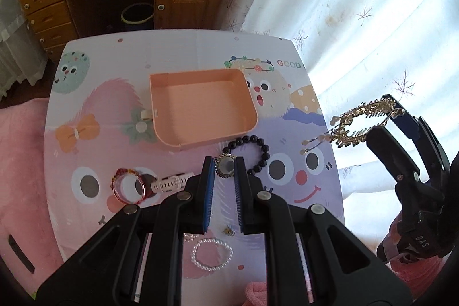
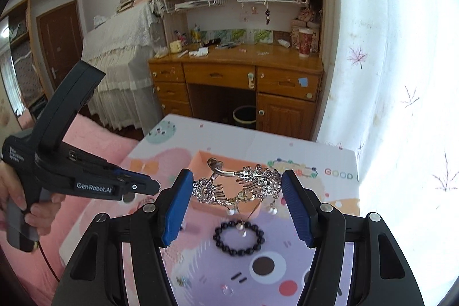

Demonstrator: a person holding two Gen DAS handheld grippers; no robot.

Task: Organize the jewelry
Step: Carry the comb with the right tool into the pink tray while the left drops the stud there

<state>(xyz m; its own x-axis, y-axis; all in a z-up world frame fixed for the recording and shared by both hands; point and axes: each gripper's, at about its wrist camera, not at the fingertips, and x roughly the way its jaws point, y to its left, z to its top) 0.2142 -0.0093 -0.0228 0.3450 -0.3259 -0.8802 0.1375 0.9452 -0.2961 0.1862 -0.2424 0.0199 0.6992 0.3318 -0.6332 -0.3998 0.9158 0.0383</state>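
My right gripper (image 2: pixel 236 185) is shut on a rhinestone hair comb (image 2: pixel 238 185) with pearl drops and holds it in the air over the table, near the peach tray (image 2: pixel 205 162). It also shows in the left wrist view (image 1: pixel 355 122), to the right of the table. My left gripper (image 1: pixel 224 165) is shut on a round gold-rimmed brooch (image 1: pixel 225 166), low over the table in front of the empty peach tray (image 1: pixel 200 108). A black bead bracelet (image 1: pixel 255 155) lies just right of the brooch and below the comb (image 2: pixel 238 238).
On the cartoon-print table (image 1: pixel 100 93) lie a red bangle (image 1: pixel 127 185), a white watch (image 1: pixel 169 182), a pearl bracelet (image 1: pixel 211 253) and a small gold charm (image 1: pixel 229 231). Pink bedding (image 1: pixel 20 162) surrounds the table. A wooden desk (image 2: pixel 238 76) stands beyond, curtains on the right.
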